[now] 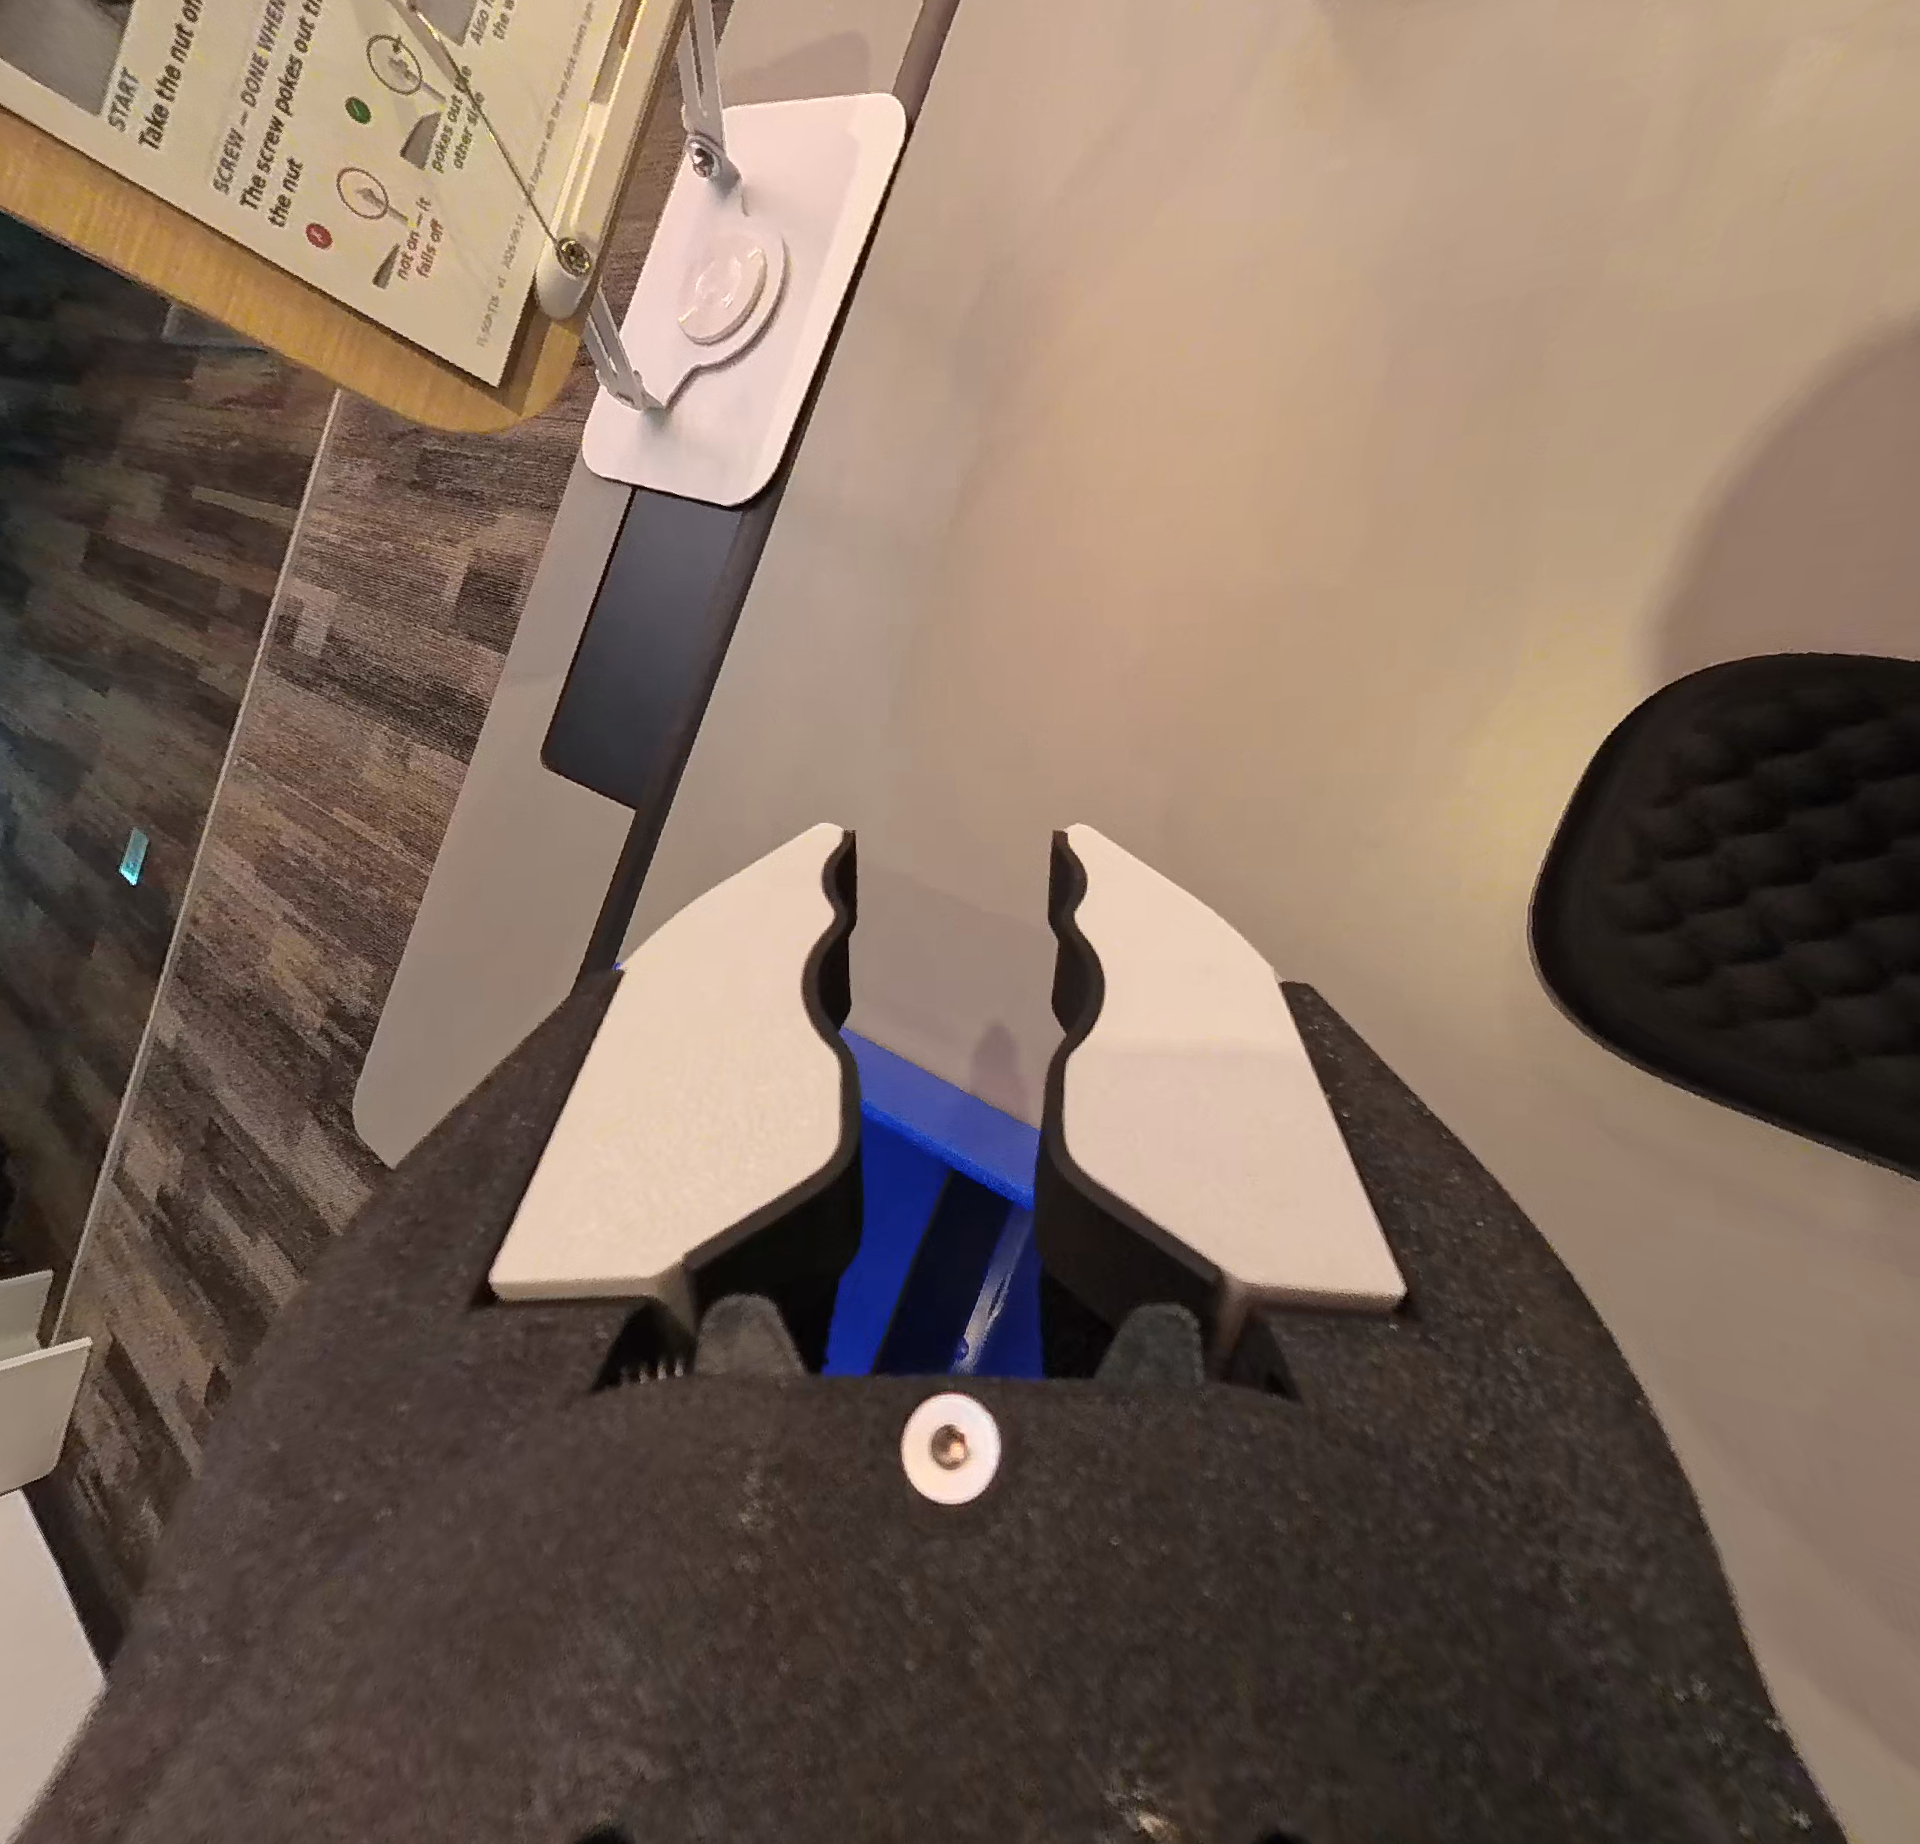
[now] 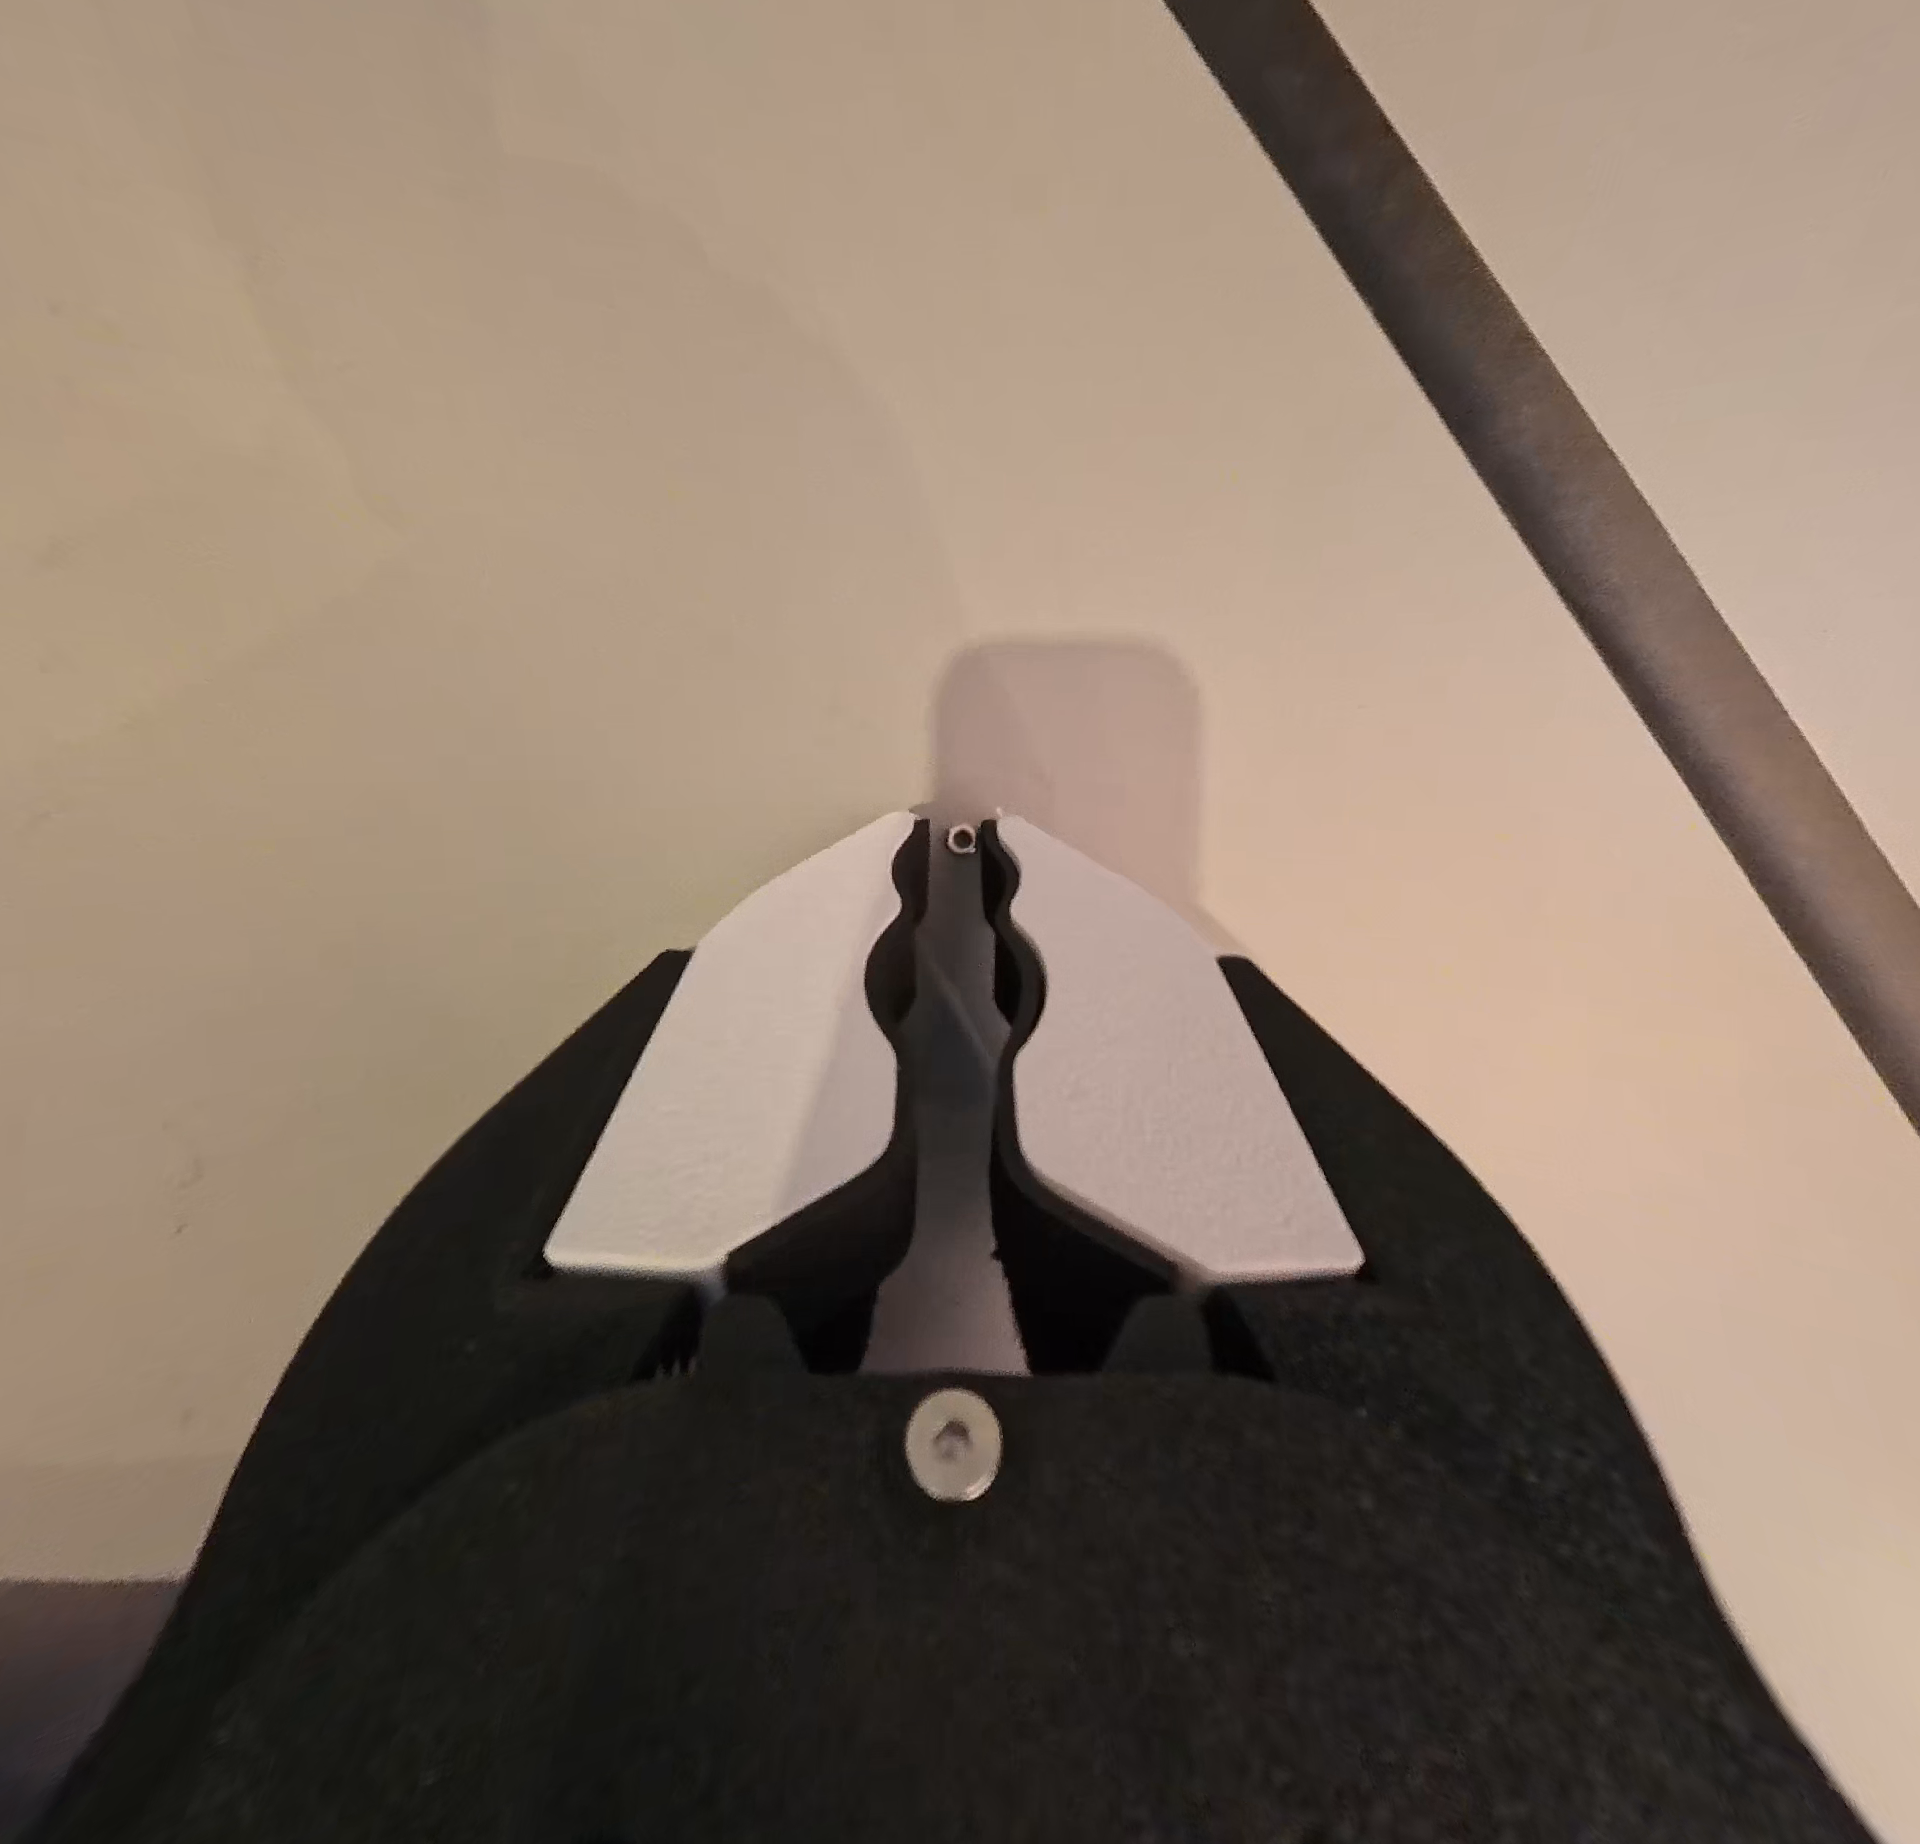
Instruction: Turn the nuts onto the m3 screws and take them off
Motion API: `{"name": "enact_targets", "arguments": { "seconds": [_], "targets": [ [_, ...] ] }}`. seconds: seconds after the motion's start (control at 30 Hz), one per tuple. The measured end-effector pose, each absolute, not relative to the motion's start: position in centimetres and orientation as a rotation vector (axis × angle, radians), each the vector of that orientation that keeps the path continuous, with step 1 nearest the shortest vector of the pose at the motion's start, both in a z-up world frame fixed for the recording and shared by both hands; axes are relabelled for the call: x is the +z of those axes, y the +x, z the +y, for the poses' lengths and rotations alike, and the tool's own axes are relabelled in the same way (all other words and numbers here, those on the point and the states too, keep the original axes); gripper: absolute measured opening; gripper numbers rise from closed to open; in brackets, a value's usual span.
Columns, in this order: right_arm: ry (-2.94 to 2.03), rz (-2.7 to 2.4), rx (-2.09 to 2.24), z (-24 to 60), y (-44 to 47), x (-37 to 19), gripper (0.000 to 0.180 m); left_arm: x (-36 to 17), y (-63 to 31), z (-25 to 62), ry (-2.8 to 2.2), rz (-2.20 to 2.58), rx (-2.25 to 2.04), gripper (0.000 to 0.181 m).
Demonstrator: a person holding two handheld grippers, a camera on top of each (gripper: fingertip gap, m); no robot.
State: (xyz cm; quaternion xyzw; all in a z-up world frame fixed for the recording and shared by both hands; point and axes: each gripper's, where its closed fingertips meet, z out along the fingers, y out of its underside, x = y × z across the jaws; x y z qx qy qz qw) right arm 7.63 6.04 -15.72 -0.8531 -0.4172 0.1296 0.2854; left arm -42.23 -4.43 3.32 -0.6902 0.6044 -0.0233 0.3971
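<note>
A tiny nut (image 2: 961,838) is pinched at the right gripper (image 2: 958,844) tips, jaws nearly closed. Left gripper (image 1: 954,895) is held apart, w/ nothing in it. Nut could be dropped if grip is eased.

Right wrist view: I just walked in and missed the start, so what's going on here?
A person is working with two handheld tools over a pale table. The right tool is pinched on a tiny metal nut at its fingertips. The left tool is open and empty, with a blue fixture showing beneath it. No screw can be made out clearly, so the nut appears to be off.
</note>
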Motion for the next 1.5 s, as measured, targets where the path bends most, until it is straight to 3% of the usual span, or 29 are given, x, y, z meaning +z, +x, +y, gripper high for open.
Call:
{"name": "enact_targets", "arguments": {
  "seconds": [0.4, 0.7, 0.97, 1.07, 1.17, 1.37, 1.5],
  "targets": [
    [-2.271, -1.118, 0.402, 5.0, 6.8, -15.6, 0.005, 3.7, -41.7, -5.0, -1.739, 1.537, -0.053, 0.034],
    [-1.938, -1.718, 0.655, -3.0, -11.1, -15.5, 0.005, 4.1, -39.6, -6.4, -1.694, 1.565, -0.069, 0.033],
    [-1.745, -1.890, 0.514, -5.1, -14.8, -15.2, 0.005, 4.5, -39.2, -7.7, -1.684, 1.591, -0.049, 0.033],
    [-1.718, -1.887, 0.509, -5.5, -15.1, -15.4, 0.006, 4.7, -39.5, -7.8, -1.687, 1.576, -0.050, 0.033],
    [-1.733, -1.841, 0.488, -5.4, -15.1, -14.6, 0.026, 5.3, -40.1, -8.0, -1.692, 1.547, -0.047, 0.033],
    [-1.648, -1.555, 0.568, -5.8, -14.4, -8.4, 0.021, 6.8, -46.0, -6.8, -1.765, 1.430, 0.060, 0.031],
    [-1.626, -1.423, 0.590, -7.1, -13.9, -7.8, 0.021, 4.7, -53.3, -4.0, -1.985, 1.345, 0.164, 0.031]
  ]
}}
